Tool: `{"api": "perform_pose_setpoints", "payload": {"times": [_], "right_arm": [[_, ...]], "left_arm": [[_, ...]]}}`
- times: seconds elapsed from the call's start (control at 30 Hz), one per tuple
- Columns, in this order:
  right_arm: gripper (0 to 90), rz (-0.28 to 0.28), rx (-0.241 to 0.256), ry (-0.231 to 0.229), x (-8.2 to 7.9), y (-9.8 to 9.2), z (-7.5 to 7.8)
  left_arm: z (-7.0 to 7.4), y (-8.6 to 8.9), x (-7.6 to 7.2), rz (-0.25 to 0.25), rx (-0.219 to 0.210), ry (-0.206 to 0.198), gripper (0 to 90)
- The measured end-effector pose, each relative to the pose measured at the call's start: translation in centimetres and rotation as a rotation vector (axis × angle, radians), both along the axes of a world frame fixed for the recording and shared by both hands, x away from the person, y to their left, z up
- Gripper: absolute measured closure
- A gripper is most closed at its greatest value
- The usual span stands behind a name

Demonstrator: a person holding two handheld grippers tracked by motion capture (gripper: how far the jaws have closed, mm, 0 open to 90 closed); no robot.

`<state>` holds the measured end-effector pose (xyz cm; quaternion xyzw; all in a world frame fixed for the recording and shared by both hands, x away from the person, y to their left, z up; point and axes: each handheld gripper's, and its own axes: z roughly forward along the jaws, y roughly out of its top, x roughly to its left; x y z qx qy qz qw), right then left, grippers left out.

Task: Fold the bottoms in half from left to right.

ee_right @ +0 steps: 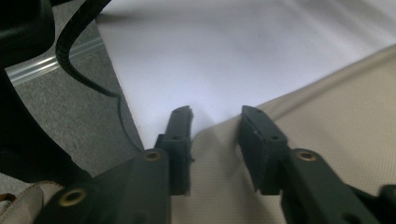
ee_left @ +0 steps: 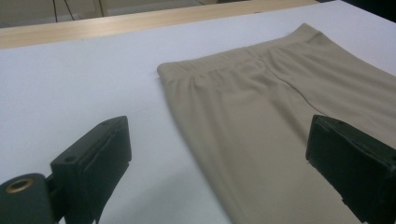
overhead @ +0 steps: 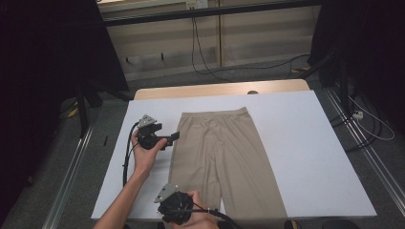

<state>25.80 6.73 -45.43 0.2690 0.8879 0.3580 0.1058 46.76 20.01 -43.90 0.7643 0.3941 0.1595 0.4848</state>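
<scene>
Soft, light beige trousers [overhead: 222, 157] flat on white table [overhead: 305, 143]; left gripper [overhead: 168, 138] wide open, right gripper [ee_right: 215, 123] half-open, empty, straddling hem corner, likely best pinch point.

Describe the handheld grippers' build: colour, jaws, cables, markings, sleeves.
Both the left gripper and right gripper are black, each topped by a grey three-cornered plate and trailing a black cable. Jaws are blocky black pads on arms with brass-coloured rivets. No markings legible. The forearms are bare, no sleeves in view.
</scene>
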Motion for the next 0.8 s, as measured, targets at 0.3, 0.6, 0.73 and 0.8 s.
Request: {"api": "perform_pose_setpoints", "payload": {"times": [0.3,0.6,0.73,0.8], "right_arm": [[89.6,-0.008,0.034,0.035,0.6,-0.9,-0.1],[90.0,0.0,0.082,0.068,1.1,-1.6,0.1],[90.0,0.015,0.105,0.07,1.3,-1.8,-0.1],[90.0,0.027,0.116,0.079,1.4,-1.9,-0.2]], "left_arm": [[0.1,-0.6,2.3,0.026,0.005,-0.013,6.6],[-0.6,-2.0,6.7,0.035,-0.011,0.054,29.9],[-1.3,-3.0,8.2,0.032,0.027,0.083,37.1],[-1.7,-3.3,9.0,0.041,0.046,0.107,39.8]]}}
